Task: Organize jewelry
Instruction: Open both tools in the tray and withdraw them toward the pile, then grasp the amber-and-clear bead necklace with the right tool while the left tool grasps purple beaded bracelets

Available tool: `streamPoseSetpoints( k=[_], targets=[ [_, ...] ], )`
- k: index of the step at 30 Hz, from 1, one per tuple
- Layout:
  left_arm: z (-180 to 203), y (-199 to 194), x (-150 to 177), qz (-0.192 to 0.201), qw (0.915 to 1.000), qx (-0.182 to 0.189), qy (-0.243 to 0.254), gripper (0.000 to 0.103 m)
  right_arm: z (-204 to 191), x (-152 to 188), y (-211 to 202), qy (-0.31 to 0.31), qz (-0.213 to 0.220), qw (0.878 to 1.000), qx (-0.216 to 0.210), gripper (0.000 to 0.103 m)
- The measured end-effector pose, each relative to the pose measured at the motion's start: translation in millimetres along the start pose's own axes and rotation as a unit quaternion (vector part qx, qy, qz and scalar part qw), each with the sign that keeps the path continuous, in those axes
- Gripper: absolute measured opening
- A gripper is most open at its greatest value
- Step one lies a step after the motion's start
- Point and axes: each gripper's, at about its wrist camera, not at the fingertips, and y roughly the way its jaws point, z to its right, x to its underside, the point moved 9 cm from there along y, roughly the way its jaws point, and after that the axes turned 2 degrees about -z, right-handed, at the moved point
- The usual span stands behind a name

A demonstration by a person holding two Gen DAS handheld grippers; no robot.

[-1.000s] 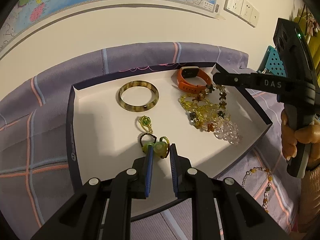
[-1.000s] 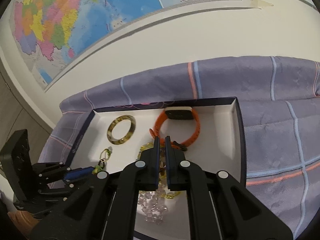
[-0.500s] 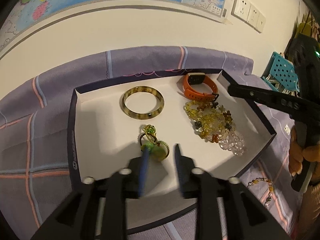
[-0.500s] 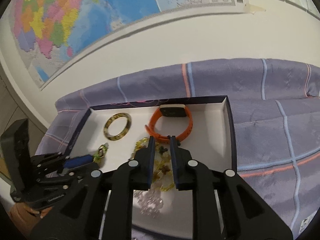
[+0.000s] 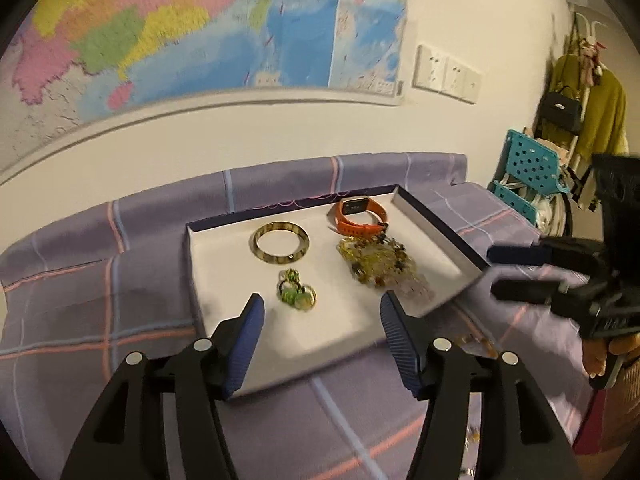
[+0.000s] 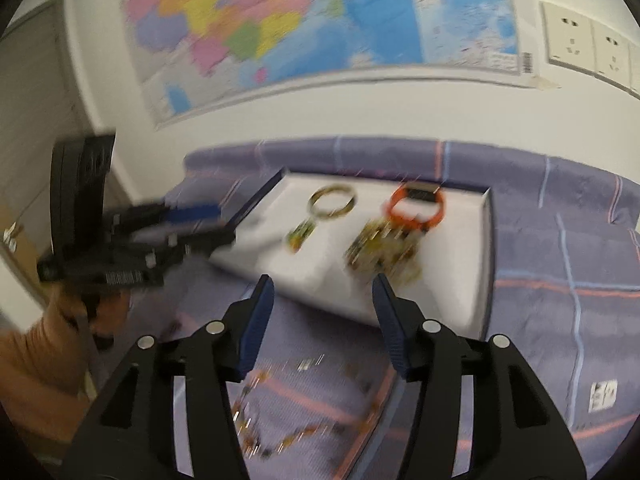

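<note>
The beaded necklace [image 6: 304, 412] lies loose on the purple checked cloth just in front of the white tray [image 6: 486, 264], below the right tool [image 6: 322, 312]. It looks light, limp and likely to slither, though blur hides its exact run; a pinch across the strand should serve best. Both tools, the left tool [image 5: 322, 324] included, have just been opening and stand spread with nothing between them, angled downward near the tray's front edge.
</note>
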Motion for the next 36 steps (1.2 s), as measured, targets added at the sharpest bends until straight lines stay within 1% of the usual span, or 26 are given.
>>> streamPoseSetpoints(
  k=[3,6,10,12,14,15,16,19,21,24,27,29,30,31,34,36],
  targets=[
    [-6.9,-20.2,15.4,0.008,0.9999,-0.003,-0.012,0.06,-18.7,31.3,4.2,-0.026,-0.032,0.999,-0.004,0.05],
    [-19.1,-33.3,34.1,0.004,0.9992,-0.001,-0.041,0.06,-28.4,60.1,10.0,-0.022,-0.059,0.998,-0.014,0.05],
    [-26.7,-44.0,60.9,-0.01,0.9987,-0.007,-0.05,0.06,-35.2,83.9,12.4,-0.026,-0.076,0.997,-0.007,0.05],
    [-26.5,-47.7,76.0,-0.021,0.9983,-0.002,-0.055,0.061,-37.9,92.5,12.0,-0.025,-0.08,0.996,0.0,0.051],
    [-24.2,-49.2,86.7,-0.028,0.9981,0.002,-0.055,0.061,-41.8,99.2,12.9,-0.027,-0.085,0.996,-0.005,0.051],
    [-22.4,-49.7,92.4,-0.033,0.9981,0.002,-0.052,0.062,-45.1,102.4,13.9,-0.03,-0.088,0.996,-0.004,0.052],
    [-19.4,-49.9,98.9,-0.039,0.9981,0.003,-0.048,0.062,-48.1,105.3,15.6,-0.033,-0.091,0.995,-0.005,0.054],
    [-13.8,-50.3,111.1,-0.048,0.9979,0.004,-0.043,0.063,-59.4,110.5,18.1,-0.055,-0.095,0.994,-0.001,0.055],
    [-10.8,-51.2,115.4,-0.051,0.9977,0.01,-0.044,0.064,-64.1,112.8,21.5,-0.064,-0.099,0.993,0.004,0.056],
    [-8.6,-51.0,119.4,-0.053,0.9976,0.011,-0.043,0.065,-70.5,115.5,24.4,-0.078,-0.099,0.992,0.015,0.061],
    [-7.1,-50.6,123.2,-0.056,0.9975,0.012,-0.042,0.065,-75.6,116.1,25.4,-0.084,-0.101,0.991,0.015,0.062],
    [-7.2,-50.2,125.1,-0.058,0.9973,0.012,-0.043,0.065,-76.0,116.3,26.6,-0.082,-0.101,0.991,0.015,0.066],
    [-7.2,-50.2,125.9,-0.059,0.9972,0.012,-0.044,0.065,-76.2,116.3,27.3,-0.076,-0.101,0.992,0.015,0.072],
    [-7.1,-49.9,126.1,-0.059,0.9972,0.012,-0.045,0.065,-75.9,115.6,28.7,-0.072,-0.1,0.992,0.017,0.074],
    [-6.5,-48.9,126.6,-0.06,0.997,0.013,-0.046,0.065,-78.6,115.8,33.1,-0.092,-0.1,0.99,0.038,0.074],
    [-6.2,-48.4,126.6,-0.061,0.9971,0.013,-0.044,0.065,-79.2,116.1,34.2,-0.1,-0.099,0.989,0.046,0.07]
  ],
)
